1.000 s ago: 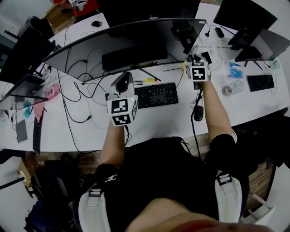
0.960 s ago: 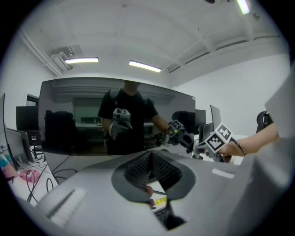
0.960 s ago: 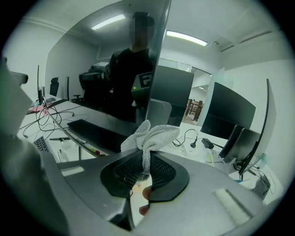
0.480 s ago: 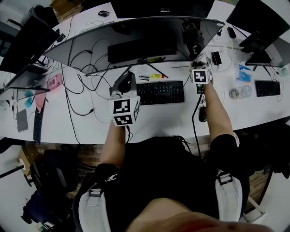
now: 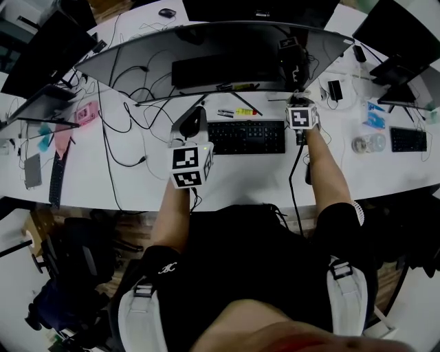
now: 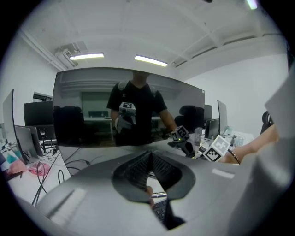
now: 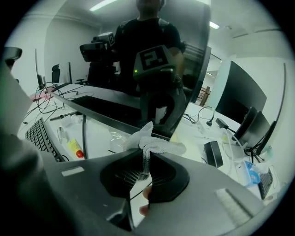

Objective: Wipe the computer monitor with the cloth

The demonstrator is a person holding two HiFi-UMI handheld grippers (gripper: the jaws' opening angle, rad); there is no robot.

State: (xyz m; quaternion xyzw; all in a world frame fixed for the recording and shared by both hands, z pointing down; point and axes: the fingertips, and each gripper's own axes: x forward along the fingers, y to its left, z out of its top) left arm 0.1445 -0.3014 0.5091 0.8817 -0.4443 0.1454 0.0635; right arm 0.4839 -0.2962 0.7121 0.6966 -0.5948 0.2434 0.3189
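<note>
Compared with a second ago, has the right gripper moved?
Yes. In the head view the right gripper, shut on the cloth, has shifted closer to the right end of the keyboard, toward the person.

There are two hand-held grippers, the left hand-held gripper (image 5: 194,115) and the right hand-held gripper (image 5: 302,95), one cloth (image 7: 159,145), one curved monitor (image 5: 206,55), one yellow tube (image 7: 73,148), one far mouse (image 5: 166,12), and two keyboards on the table (image 5: 240,179): a middle keyboard (image 5: 246,137) and a right keyboard (image 5: 411,139).
</note>
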